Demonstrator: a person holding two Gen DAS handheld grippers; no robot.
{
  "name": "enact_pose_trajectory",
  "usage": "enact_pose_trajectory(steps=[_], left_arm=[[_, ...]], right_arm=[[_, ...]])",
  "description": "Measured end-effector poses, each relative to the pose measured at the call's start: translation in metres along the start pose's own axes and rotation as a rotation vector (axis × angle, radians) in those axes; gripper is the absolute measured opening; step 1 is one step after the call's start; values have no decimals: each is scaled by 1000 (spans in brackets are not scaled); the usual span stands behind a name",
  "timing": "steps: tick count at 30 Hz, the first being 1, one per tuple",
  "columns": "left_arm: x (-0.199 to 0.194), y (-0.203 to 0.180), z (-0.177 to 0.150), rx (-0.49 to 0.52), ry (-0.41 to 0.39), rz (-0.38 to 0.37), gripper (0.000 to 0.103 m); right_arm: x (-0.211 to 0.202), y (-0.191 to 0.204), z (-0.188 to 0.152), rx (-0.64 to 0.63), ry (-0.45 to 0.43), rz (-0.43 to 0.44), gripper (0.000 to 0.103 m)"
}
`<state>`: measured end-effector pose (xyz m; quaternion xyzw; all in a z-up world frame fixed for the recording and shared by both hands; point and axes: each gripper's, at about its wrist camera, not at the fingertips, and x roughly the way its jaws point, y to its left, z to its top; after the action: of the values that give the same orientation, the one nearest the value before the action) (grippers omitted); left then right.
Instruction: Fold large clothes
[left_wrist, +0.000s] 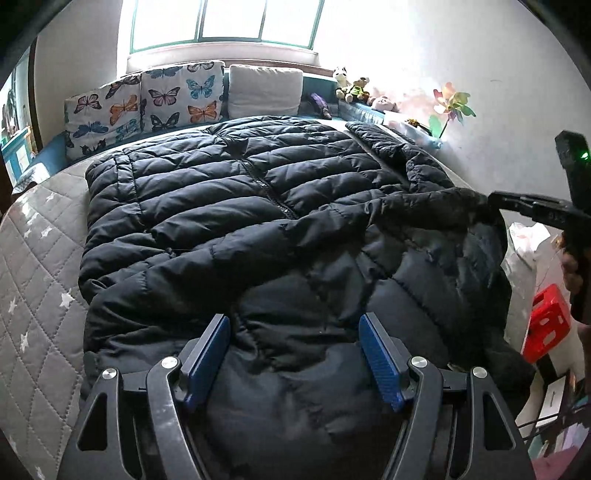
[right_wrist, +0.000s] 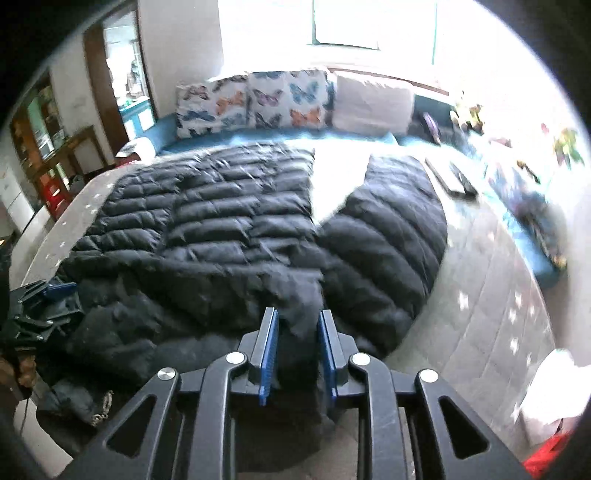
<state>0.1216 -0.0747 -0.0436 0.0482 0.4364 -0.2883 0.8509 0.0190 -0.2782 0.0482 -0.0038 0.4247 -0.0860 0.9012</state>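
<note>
A large black quilted puffer jacket (left_wrist: 236, 192) lies spread on the grey quilted bed (left_wrist: 40, 266); it also shows in the right wrist view (right_wrist: 207, 221). My left gripper (left_wrist: 295, 354) is open just above the jacket's near part, with blue pads (left_wrist: 207, 354) wide apart. My right gripper (right_wrist: 297, 350) is shut on a bunched fold of the jacket's near edge and holds it lifted. In the left wrist view the right gripper (left_wrist: 495, 201) pinches that edge at the right side. The left gripper (right_wrist: 55, 291) appears at the left edge of the right wrist view.
Butterfly cushions (left_wrist: 147, 103) and a plain pillow (left_wrist: 264, 90) line the bed's far end under a window. Stuffed toys (left_wrist: 354, 88) and a pinwheel (left_wrist: 448, 107) sit at the far right. A red stool (left_wrist: 546, 325) and white bags (left_wrist: 524, 240) stand beside the bed's right side.
</note>
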Motion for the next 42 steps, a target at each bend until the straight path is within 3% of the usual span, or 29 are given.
enact_pose_trajectory(steps=[3, 4, 8, 13, 15, 17, 19, 21, 24, 27, 34, 39, 42], left_arm=[[0, -2, -1, 1, 2, -3, 75], [-2, -3, -2, -1, 2, -9, 75], [-2, -8, -5, 10, 3, -32, 75], [1, -19, -9, 62, 31, -55, 75], [-2, -22, -7, 76, 43, -71, 75], [-7, -23, 2, 65, 68, -110, 75], [-12, -26, 14, 40, 84, -178, 75], [-16, -35, 25, 48, 73, -201, 75], [-13, -55, 38, 92, 63, -207, 75], [9, -78, 42, 126, 104, -225, 75], [50, -119, 33, 198, 197, -219, 75], [50, -132, 58, 179, 192, -266, 75], [56, -142, 74, 187, 177, -269, 75]], right_arm=[[-4, 17, 8, -105, -84, -157, 25], [-5, 20, 10, -121, -97, -160, 25], [15, 27, 12, -130, -27, -29, 25], [65, 16, -3, -100, 72, 25, 25], [86, 5, -12, -57, 118, 86, 25], [84, -1, -18, -28, 102, 123, 25], [75, 0, -15, -47, 98, 117, 25], [63, 1, -14, -58, 91, 104, 25], [36, 0, -13, -88, 50, 130, 25], [21, -1, -23, -110, 41, 192, 25], [49, -14, -51, -94, 92, 246, 25], [43, -31, -34, -31, 119, 344, 25], [30, -60, -18, 41, 87, 364, 25]])
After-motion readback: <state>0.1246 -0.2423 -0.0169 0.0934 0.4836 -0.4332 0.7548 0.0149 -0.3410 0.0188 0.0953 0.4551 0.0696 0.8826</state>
